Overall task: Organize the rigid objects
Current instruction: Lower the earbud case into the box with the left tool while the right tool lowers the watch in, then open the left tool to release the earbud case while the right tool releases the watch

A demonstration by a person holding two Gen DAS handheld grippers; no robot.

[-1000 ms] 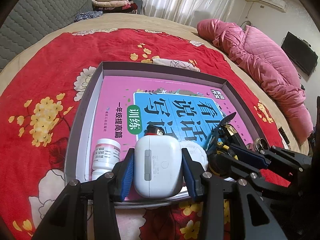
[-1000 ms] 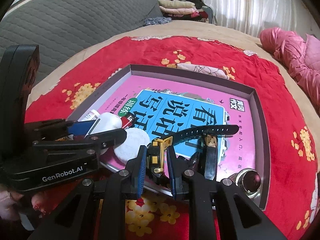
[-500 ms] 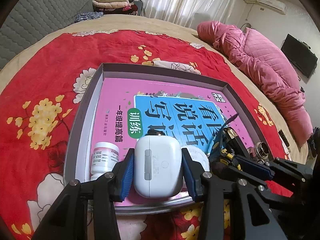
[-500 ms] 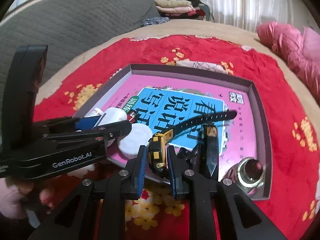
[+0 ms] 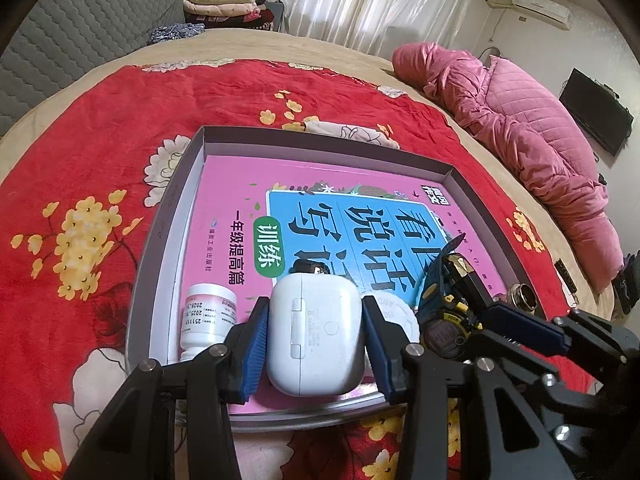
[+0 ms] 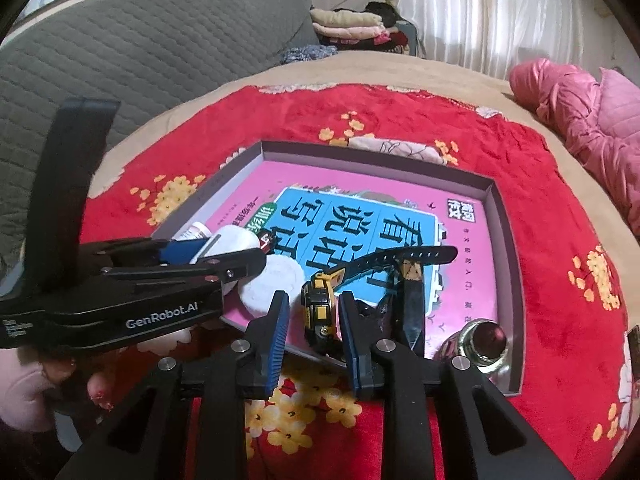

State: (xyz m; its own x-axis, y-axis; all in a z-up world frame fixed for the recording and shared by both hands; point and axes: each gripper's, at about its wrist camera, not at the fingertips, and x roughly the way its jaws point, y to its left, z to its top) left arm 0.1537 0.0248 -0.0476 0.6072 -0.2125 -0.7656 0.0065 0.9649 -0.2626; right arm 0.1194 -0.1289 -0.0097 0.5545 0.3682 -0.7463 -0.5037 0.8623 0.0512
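Observation:
My left gripper is shut on a white earbud case, held over the near edge of the grey tray. My right gripper has opened; its blue pads stand apart from the black-and-yellow wristwatch that rests on the tray's near edge. The watch also shows in the left wrist view. A pink and blue book lies flat in the tray.
A white pill bottle lies at the tray's near left, a round white pad by the watch, a glass jar at the near right corner. The tray sits on a red floral blanket; a pink quilt lies right.
My right gripper's jaws have opened and let go of the watch, which now rests on the tray edge. My left gripper still holds the case, almost unmoved.

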